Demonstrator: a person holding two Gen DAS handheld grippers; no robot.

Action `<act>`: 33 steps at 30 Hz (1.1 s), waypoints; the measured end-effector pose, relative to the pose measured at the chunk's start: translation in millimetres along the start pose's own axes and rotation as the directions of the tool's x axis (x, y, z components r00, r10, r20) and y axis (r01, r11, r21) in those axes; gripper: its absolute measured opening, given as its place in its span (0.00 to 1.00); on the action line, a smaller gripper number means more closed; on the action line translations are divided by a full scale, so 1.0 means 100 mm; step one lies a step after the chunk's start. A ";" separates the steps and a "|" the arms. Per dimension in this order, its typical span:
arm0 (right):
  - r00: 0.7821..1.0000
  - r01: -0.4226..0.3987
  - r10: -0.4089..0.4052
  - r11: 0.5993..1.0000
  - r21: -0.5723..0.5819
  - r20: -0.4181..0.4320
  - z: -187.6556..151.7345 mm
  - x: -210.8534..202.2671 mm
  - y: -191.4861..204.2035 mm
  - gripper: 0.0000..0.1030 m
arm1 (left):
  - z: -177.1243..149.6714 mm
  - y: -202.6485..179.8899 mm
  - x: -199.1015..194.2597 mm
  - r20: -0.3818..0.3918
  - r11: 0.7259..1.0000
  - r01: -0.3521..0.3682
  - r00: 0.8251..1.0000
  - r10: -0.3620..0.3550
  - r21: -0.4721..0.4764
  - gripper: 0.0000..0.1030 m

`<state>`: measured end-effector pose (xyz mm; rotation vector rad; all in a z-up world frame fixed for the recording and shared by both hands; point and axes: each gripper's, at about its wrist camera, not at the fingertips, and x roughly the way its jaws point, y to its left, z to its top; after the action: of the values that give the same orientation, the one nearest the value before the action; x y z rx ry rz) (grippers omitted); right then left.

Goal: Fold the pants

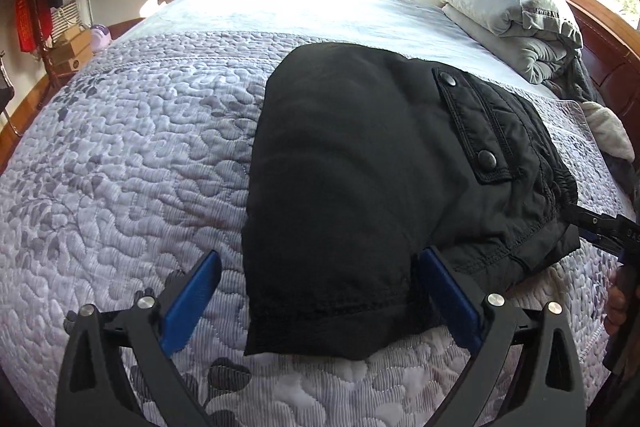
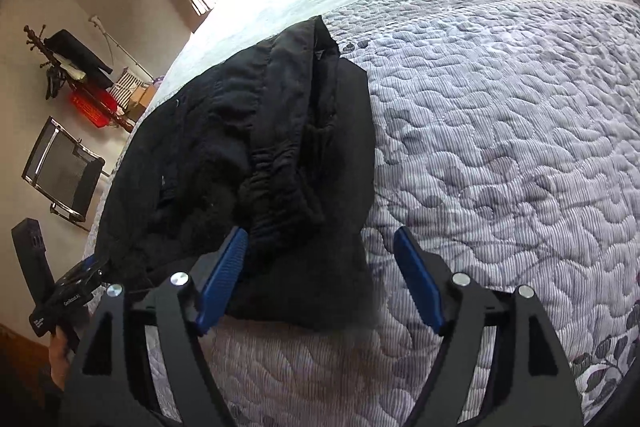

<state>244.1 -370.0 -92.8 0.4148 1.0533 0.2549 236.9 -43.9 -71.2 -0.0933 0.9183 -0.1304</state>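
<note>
The black pants [image 1: 360, 163] lie folded in a compact bundle on the quilted bed [image 1: 120, 167], a snap pocket flap on top. My left gripper [image 1: 320, 263] is open, its blue pads either side of the bundle's near edge, holding nothing. In the right wrist view the pants [image 2: 256, 147] show their elastic waistband. My right gripper [image 2: 320, 251] is open around the bundle's near corner, its left pad against the cloth. The right gripper also shows at the far right of the left wrist view [image 1: 600, 227]; the left one shows at the lower left of the right wrist view [image 2: 76, 287].
Folded grey bedding and a pillow [image 1: 504, 11] sit at the head of the bed by the wooden headboard [image 1: 608, 59]. A coat rack [image 2: 72, 67], boxes and a mesh chair [image 2: 60, 171] stand by the wall beyond the bed.
</note>
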 end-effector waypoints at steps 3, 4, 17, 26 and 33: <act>0.997 0.063 -0.063 0.998 -0.010 0.038 -0.11 -0.23 0.07 0.74 | -0.06 0.04 -0.15 -0.005 0.999 -0.045 0.999 0.045 -0.023 0.97; 0.994 0.099 -0.097 0.995 -0.029 0.050 -0.16 -0.31 0.14 0.74 | -0.08 0.03 -0.20 -0.011 0.998 -0.063 0.998 0.063 -0.022 0.97; 0.958 0.286 -0.276 0.941 -0.182 0.076 -0.72 -0.58 1.01 0.91 | -0.30 -0.22 -0.67 -0.021 0.986 -0.149 0.988 0.151 0.081 0.97; 0.958 0.286 -0.277 0.938 -0.197 0.072 -0.82 -0.67 1.12 0.91 | -0.34 -0.01 -0.88 0.026 0.992 -0.124 0.992 0.124 0.018 0.97; 0.961 0.277 -0.269 0.939 -0.205 0.070 -0.86 -0.68 1.19 0.91 | -0.34 0.00 -0.89 0.012 0.995 -0.099 0.995 0.099 0.004 0.96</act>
<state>135.4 -272.5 -22.8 0.0768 1.0180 0.1085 156.1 -31.5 -21.8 -0.0446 0.9087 -0.0399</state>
